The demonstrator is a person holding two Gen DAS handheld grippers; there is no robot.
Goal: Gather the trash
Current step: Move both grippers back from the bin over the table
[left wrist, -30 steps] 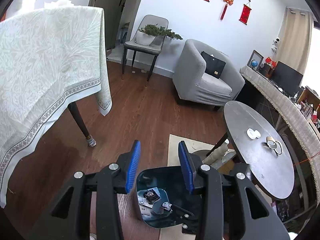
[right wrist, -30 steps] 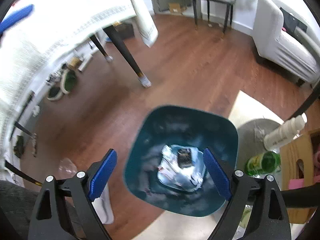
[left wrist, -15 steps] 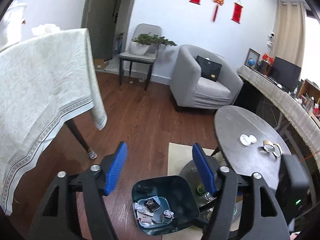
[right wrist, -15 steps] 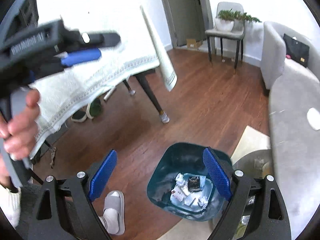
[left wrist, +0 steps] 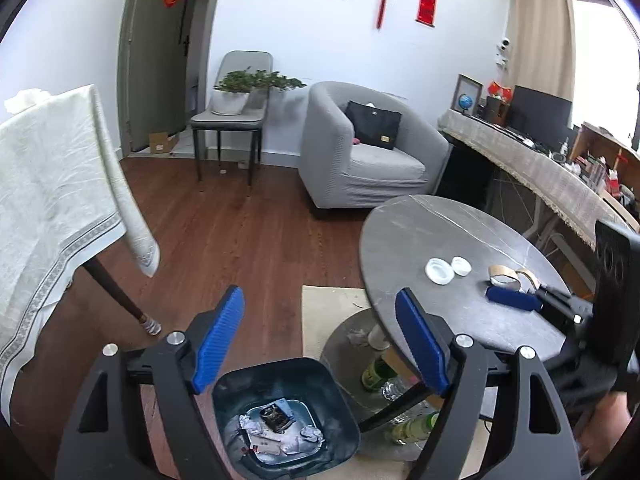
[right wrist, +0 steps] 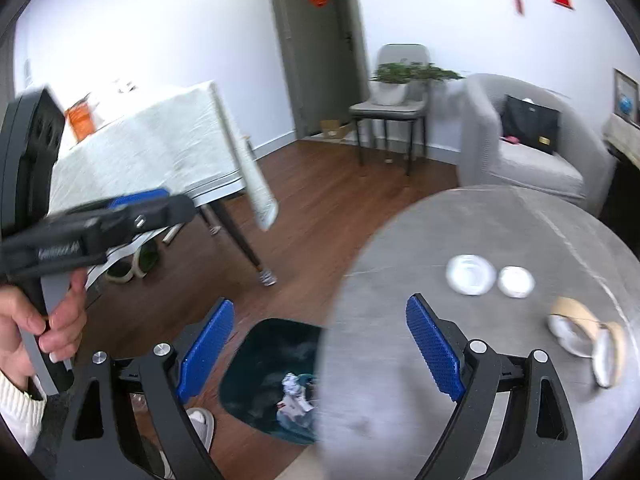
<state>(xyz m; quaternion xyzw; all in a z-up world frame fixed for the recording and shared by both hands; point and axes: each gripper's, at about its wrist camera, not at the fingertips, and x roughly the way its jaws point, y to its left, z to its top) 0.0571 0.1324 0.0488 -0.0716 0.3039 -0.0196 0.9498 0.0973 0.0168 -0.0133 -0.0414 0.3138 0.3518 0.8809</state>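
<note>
A dark teal bin (left wrist: 280, 384) stands on the floor with crumpled papers and wrappers (left wrist: 276, 424) inside. My left gripper (left wrist: 319, 295) hangs above and behind the bin; its jaws are opening and nothing is between them. My right gripper (right wrist: 320, 302) is open and empty, over the near edge of the round grey table (right wrist: 400, 280), which hides part of the bin (right wrist: 272, 360). Two white lids (right wrist: 470, 274) and tape rolls (right wrist: 580, 328) lie on that table. A hand (right wrist: 52, 320) holds the left gripper at the left of the right wrist view.
A table with a pale cloth (left wrist: 52, 184) stands on the left, with its leg (left wrist: 120, 292) near the bin. Bottles (left wrist: 376, 372) stand on the round table's base. A grey armchair (left wrist: 360, 152) and a chair with a plant (left wrist: 236, 108) stand at the back. A slippered foot (right wrist: 200, 428) is beside the bin.
Both grippers rose and pulled back from the bin. The left jaws went from nearly shut to wide. The right gripper swung up over the round table's edge.
</note>
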